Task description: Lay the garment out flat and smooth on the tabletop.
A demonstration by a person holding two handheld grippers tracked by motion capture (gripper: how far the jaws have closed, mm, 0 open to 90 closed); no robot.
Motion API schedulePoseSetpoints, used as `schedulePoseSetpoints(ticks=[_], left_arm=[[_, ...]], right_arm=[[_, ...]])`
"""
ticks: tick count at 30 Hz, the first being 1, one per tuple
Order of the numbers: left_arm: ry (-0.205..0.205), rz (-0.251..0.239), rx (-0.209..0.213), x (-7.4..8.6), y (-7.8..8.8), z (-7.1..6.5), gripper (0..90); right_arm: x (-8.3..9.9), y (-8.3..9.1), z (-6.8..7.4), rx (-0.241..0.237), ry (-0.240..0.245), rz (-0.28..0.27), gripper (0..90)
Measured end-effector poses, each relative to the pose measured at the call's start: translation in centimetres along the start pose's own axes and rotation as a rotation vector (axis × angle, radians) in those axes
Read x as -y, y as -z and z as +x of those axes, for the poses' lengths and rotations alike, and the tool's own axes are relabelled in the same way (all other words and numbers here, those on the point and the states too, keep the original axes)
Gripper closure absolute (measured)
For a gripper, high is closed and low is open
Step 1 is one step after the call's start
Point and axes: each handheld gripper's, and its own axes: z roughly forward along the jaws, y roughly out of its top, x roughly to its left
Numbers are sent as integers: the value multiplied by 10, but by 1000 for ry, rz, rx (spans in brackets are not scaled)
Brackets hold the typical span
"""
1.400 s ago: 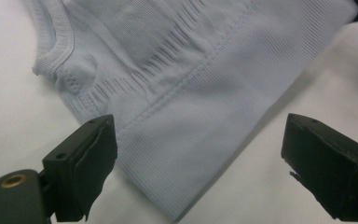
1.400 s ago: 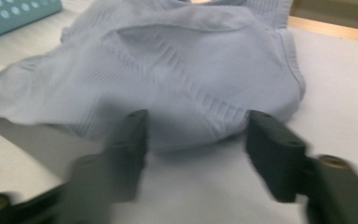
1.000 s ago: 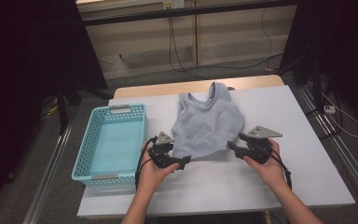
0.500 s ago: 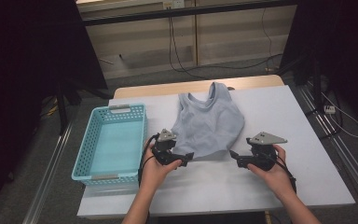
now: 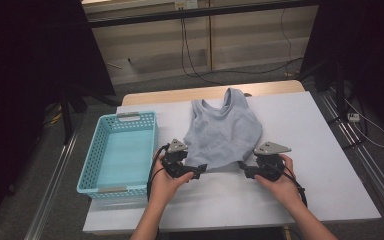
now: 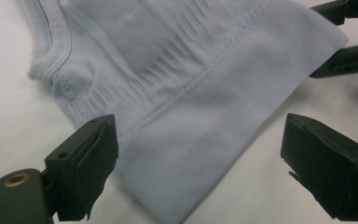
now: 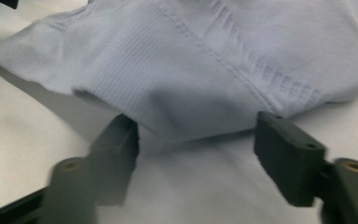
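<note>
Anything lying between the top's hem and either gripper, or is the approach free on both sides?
Nothing visible does. The left gripper and right gripper stand open at the hem of the pale blue top, bare table beneath.

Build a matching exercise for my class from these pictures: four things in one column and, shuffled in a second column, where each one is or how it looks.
Things:
1. tank top
2. basket
3. left gripper
4. right gripper

Descriptions:
A. turquoise, with perforated walls, at the left edge of the table
B. pale grey-blue, laid flat at the middle of the table
C. at the hem's right corner, jaws apart
D. at the hem's left corner, jaws apart

Pairs: 1-B, 2-A, 3-D, 4-C
</note>
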Motion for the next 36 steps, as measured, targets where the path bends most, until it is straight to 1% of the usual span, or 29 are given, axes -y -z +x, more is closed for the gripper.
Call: schedulePoseSetpoints(ticks=[1, 3, 4, 5, 6, 8, 9, 11, 12, 13, 16, 17, 18, 19, 20, 22, 25, 26, 27, 28, 29, 30, 31, 32, 33, 34, 35, 36], left_arm=[[3, 3, -2, 1, 0, 0, 115], [7, 7, -8, 4, 1, 0, 115], [0, 11, -10, 5, 2, 1, 114], [3, 15, -11, 5, 2, 1, 115], [3, 14, -12, 6, 2, 1, 114], [6, 15, -19, 7, 1, 1, 114], [-4, 26, -16, 7, 1, 1, 115], [-3, 29, -12, 8, 0, 1, 114], [-3, 28, -19, 9, -1, 1, 114], [3, 32, -17, 9, -1, 0, 114], [-9, 46, -21, 11, -3, 1, 112], [-5, 49, -23, 12, -4, 1, 112], [3, 51, -20, 13, -5, 1, 112], [-3, 55, -25, 13, -6, 1, 113], [-9, 69, -17, 14, -7, 1, 116], [-2, 75, -13, 16, -8, 2, 128], [-10, 89, -19, 17, -10, 1, 164], [-20, 89, -30, 16, -10, 1, 179], [-31, 90, -36, 16, -9, 2, 216], [-33, 89, -39, 16, -9, 2, 272], [-48, 85, -60, 16, -8, 2, 335], [-38, 83, -62, 16, -6, 3, 407], [14, 66, -47, 17, -6, 3, 521], [29, 66, -34, 17, -5, 4, 580], [32, 70, -40, 16, -3, 3, 638], [43, 67, -44, 16, -2, 2, 707], [60, 57, -45, 15, -1, 2, 763], [68, 53, -49, 14, 1, 2, 807]], right_arm=[[-1, -1, 1, 10, 3, 1, 410], [-3, -3, 0, 31, -5, -9, 477], [-4, -3, -2, 31, -17, -15, 514], [-4, -2, -4, 23, -30, -24, 595], [-5, -1, -6, 14, -32, -31, 678], [-7, 2, -9, 13, -39, -56, 772], [-8, 3, -10, 13, -34, -70, 813], [-11, 7, -12, 14, -42, -101, 837], [-13, 9, -13, 10, -56, -113, 840], [-16, 11, -15, 11, -60, -125, 843], [-21, 16, -18, 17, -70, -152, 845], [-22, 18, -19, 20, -71, -161, 845], [-23, 19, -20, 22, -74, -167, 845], [-24, 20, -21, 22, -78, -172, 845], [-24, 21, -22, 22, -82, -175, 844], [-24, 22, -24, 23, -90, -181, 843], [-24, 24, -24, 27, -93, -186, 836], [-24, 24, -24, 27, -91, -187, 835], [-25, 24, -25, 26, -92, -188, 833], [-25, 25, -25, 26, -90, -191, 832], [-25, 25, -25, 27, -89, -192, 832], [-26, 26, -25, 28, -87, -192, 831], [-26, 27, -25, 32, -84, -193, 829], [-26, 27, -25, 38, -82, -194, 830], [-27, 28, -25, 42, -77, -198, 828], [-27, 29, -25, 39, -81, -200, 823], [-28, 30, -25, 36, -80, -205, 823], [-29, 31, -24, 40, -73, -209, 823]])
